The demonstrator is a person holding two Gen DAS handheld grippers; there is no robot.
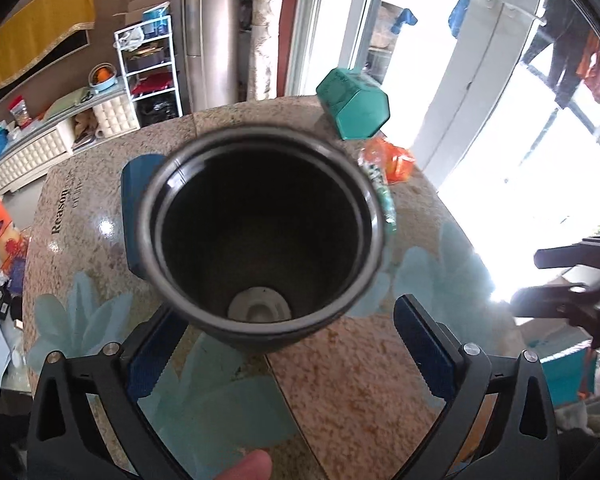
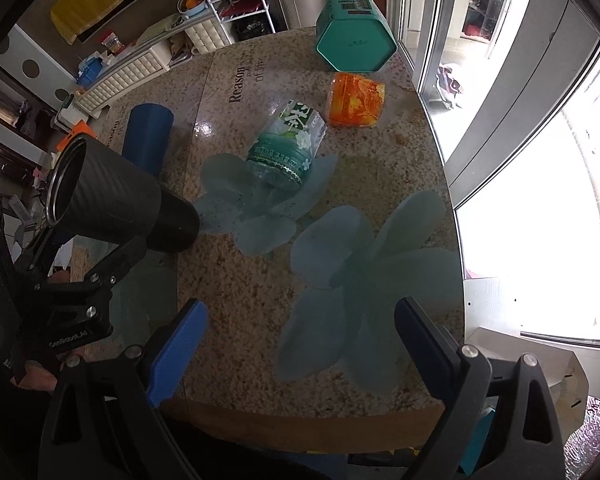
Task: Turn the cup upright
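Tool check, left tool [image 1: 290,344]: jaws stand wide apart, with the black cup [image 1: 260,232] between them, mouth turned straight at the camera and blurred. The left-side pad [image 1: 152,356] is touching or just beside the cup's lower wall; the right-side pad [image 1: 424,344] is apart from it, so no firm clamp is evident. From the right wrist view the cup is tilted, base down near the desk [image 2: 240,300] and rim up toward the left tool; whether the base touches the desk I cannot tell. Judged step: mid-flip, cup roughly halfway to upright. The next move calls for swinging the rim on up over the base and setting the cup flat without a skid. Right tool [image 2: 302,306]: jaws wide, nothing held, hovering to the right of the cup. Beyond the cup: a blue cylinder [image 2: 148,136]; to its right, a lying tea bottle [image 2: 286,148].
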